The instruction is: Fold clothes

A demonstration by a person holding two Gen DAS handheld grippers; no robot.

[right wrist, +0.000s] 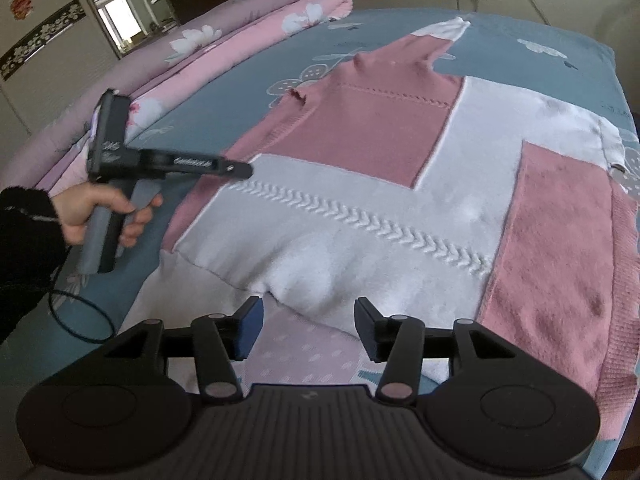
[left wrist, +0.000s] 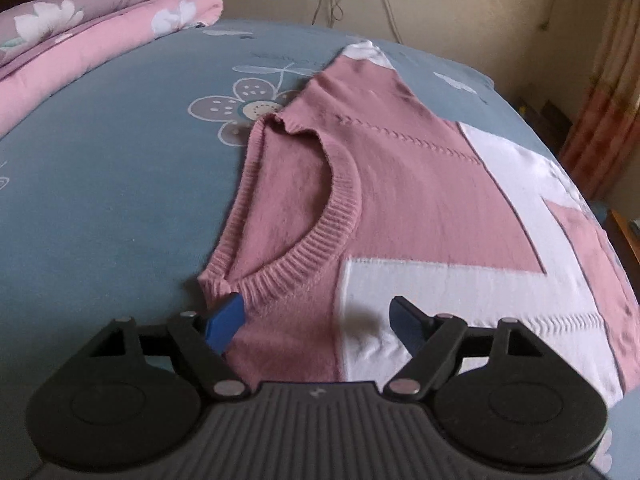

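A pink and white knit sweater (left wrist: 400, 184) lies spread flat on the blue bed sheet (left wrist: 100, 200), ribbed collar (left wrist: 336, 216) toward the left wrist camera. My left gripper (left wrist: 316, 316) stands open just over the shoulder beside the collar, with nothing pinched between its blue pads. In the right wrist view the sweater (right wrist: 360, 136) fills the middle, one sleeve (right wrist: 420, 48) stretched toward the far side. My right gripper (right wrist: 310, 316) is open over the near white edge, pads clear of the cloth. A hand (right wrist: 100, 212) holds the left gripper (right wrist: 236, 169) at the sweater's left side.
A folded pink floral quilt (left wrist: 100, 40) lies along the far left of the bed (right wrist: 240, 40). A black cable (right wrist: 80, 320) loops over the sheet under the hand. A curtain (left wrist: 600, 120) hangs past the bed's right edge, and a wardrobe (right wrist: 40, 60) stands at the far left.
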